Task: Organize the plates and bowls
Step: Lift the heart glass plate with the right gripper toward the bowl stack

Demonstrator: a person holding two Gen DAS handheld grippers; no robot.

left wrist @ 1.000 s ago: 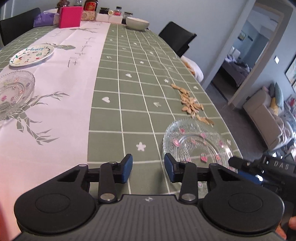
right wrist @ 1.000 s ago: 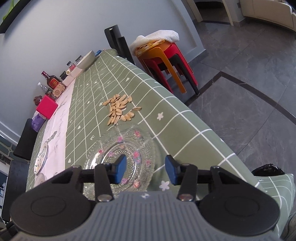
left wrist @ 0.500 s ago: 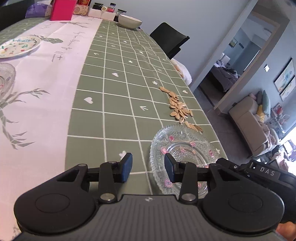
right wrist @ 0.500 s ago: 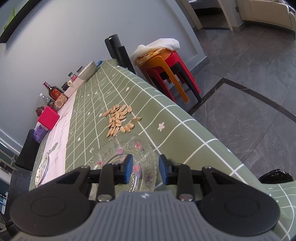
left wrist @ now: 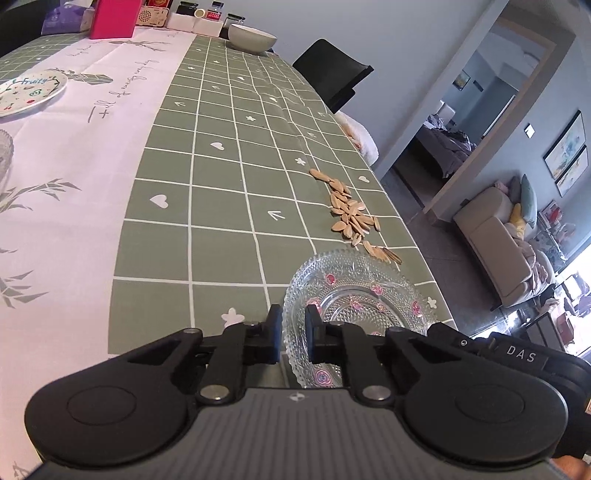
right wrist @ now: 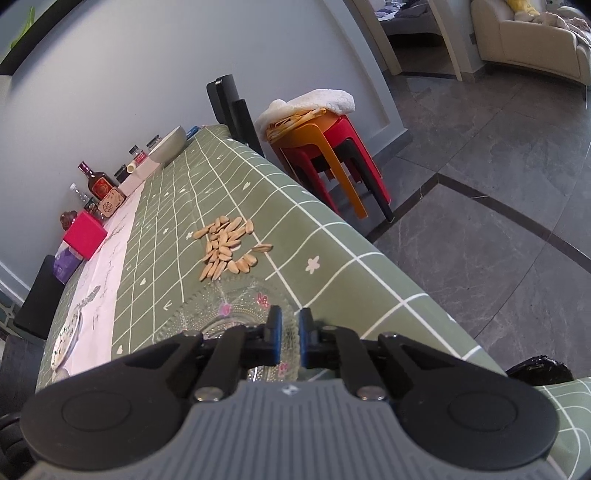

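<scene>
A clear glass plate with pink flowers [left wrist: 365,291] lies near the table's right edge, also in the right wrist view [right wrist: 229,306]. My left gripper [left wrist: 293,334] is shut on the plate's left rim. My right gripper [right wrist: 289,338] is shut on the plate's near rim. A white "Fruity" plate [left wrist: 29,92] lies far left. A second glass dish [left wrist: 4,147] shows at the left edge. A grey-white bowl [left wrist: 252,37] stands at the table's far end.
Sunflower seeds [left wrist: 351,214] lie scattered just beyond the glass plate. A pink box [left wrist: 114,18], bottles and jars stand at the far end. Stacked red and orange stools [right wrist: 328,147] and a black chair [left wrist: 332,74] stand beside the table's right edge.
Both grippers went from open to shut on the glass plate's rim. The left gripper moved right onto the plate.
</scene>
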